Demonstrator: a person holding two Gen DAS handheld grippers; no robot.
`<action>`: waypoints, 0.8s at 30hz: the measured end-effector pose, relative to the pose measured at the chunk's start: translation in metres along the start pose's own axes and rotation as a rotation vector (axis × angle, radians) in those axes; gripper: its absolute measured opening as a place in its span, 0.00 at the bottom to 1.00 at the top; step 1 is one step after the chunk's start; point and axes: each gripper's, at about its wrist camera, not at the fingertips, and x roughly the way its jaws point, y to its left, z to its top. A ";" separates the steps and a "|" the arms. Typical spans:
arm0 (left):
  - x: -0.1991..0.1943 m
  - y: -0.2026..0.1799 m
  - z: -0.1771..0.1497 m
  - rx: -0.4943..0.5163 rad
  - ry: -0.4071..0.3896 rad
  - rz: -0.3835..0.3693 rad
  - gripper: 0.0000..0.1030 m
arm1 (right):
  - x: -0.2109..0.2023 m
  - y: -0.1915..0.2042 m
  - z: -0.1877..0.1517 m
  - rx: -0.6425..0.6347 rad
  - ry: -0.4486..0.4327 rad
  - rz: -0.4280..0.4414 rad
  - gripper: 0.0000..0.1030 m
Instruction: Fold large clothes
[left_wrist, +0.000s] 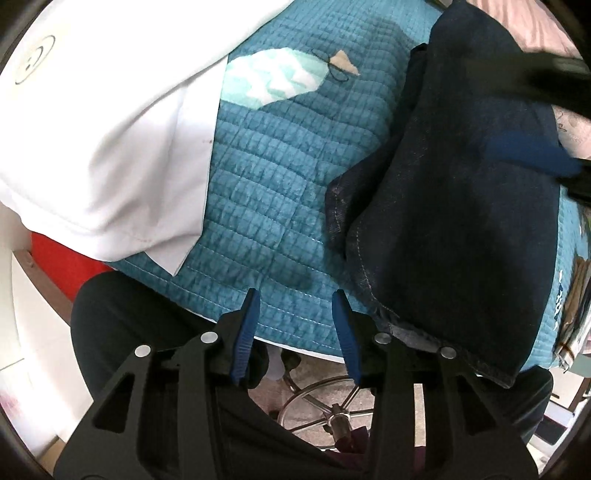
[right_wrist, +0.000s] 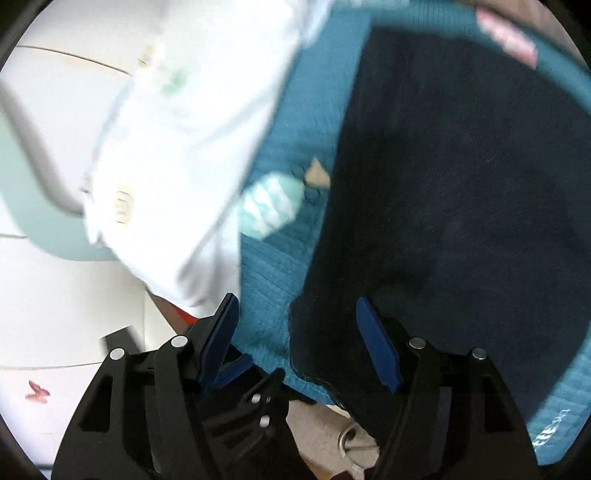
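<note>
Two hand-held grippers, left (left_wrist: 295, 299) and right (right_wrist: 295, 306), jaws apart, empty, above dark jeans (left_wrist: 461, 221).

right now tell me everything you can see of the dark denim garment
The dark denim garment is deep navy, almost black, with pale stitching along its hems. It lies folded in layers on the teal quilted cover, one lower corner hanging over the cover's near edge. A bare strip of cover separates it from the white garment. Both the left gripper and the right gripper are open; neither grips it.
</note>
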 end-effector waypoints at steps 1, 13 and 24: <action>-0.005 -0.003 0.002 -0.002 -0.003 0.001 0.43 | -0.015 -0.002 -0.005 -0.006 -0.035 0.001 0.59; -0.034 -0.023 0.027 -0.009 -0.016 -0.005 0.43 | 0.063 -0.064 -0.053 0.033 0.115 -0.192 0.00; -0.044 -0.083 0.062 0.156 -0.020 -0.221 0.43 | -0.055 -0.102 -0.084 0.148 -0.060 -0.154 0.01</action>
